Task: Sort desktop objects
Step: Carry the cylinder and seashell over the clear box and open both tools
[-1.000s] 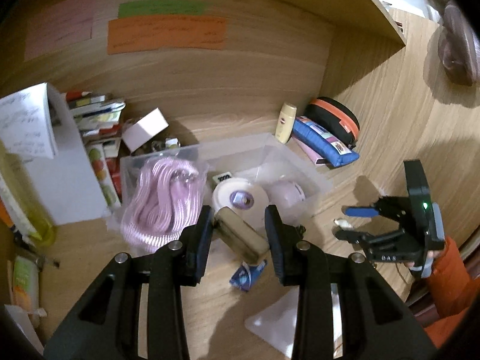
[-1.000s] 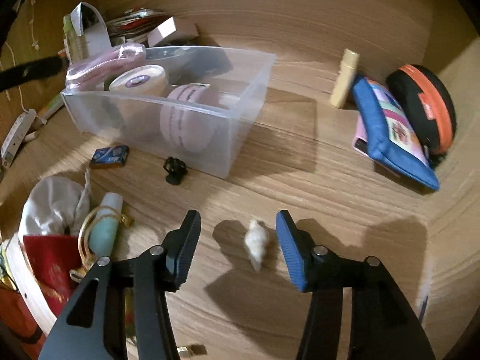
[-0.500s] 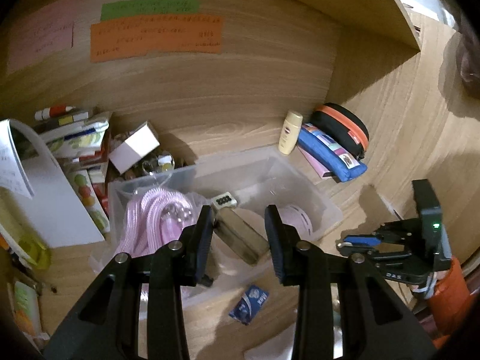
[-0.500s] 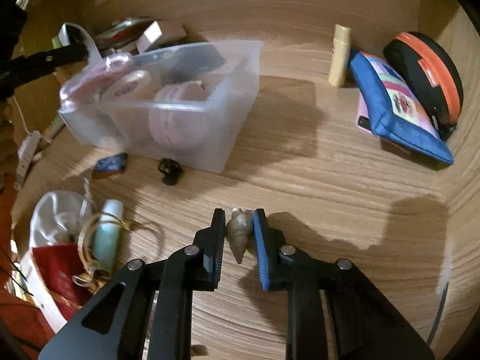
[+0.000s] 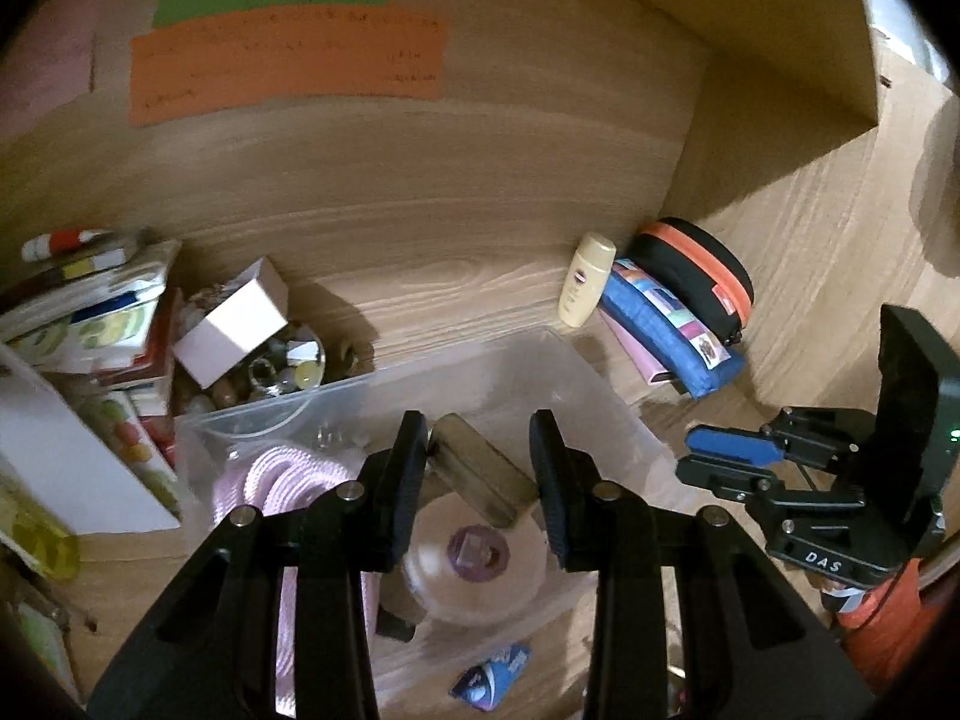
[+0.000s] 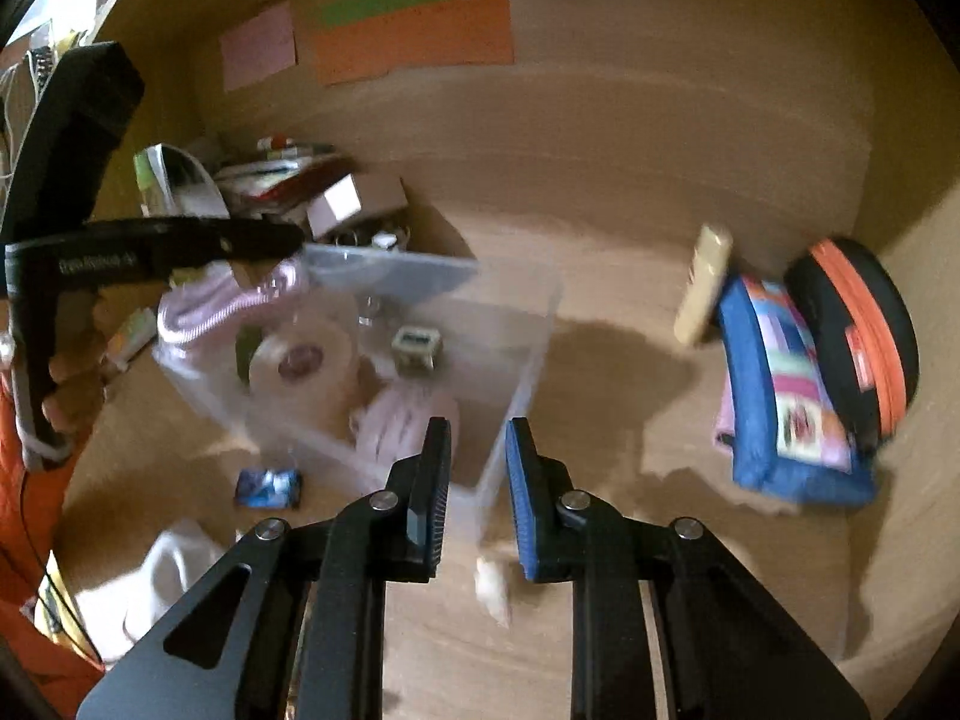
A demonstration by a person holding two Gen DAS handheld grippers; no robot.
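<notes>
My left gripper is shut on a brown oblong block and holds it over the clear plastic box. In the box lie a pink coiled cord, a white tape roll and a small cube. My right gripper is shut, raised above the desk near the box's corner, with nothing between its pads. A small whitish shell shows blurred below the pads, apparently on the desk. In the left wrist view the right gripper is to the right of the box.
A yellow bottle, a blue pouch and a black-and-orange case line the back right. A blue packet and white cloth lie in front of the box. A white carton and stacked books sit left.
The right gripper closed around the shell, then rose; the shell now sits below its pads. The left gripper carried the brown block forward over the box.
</notes>
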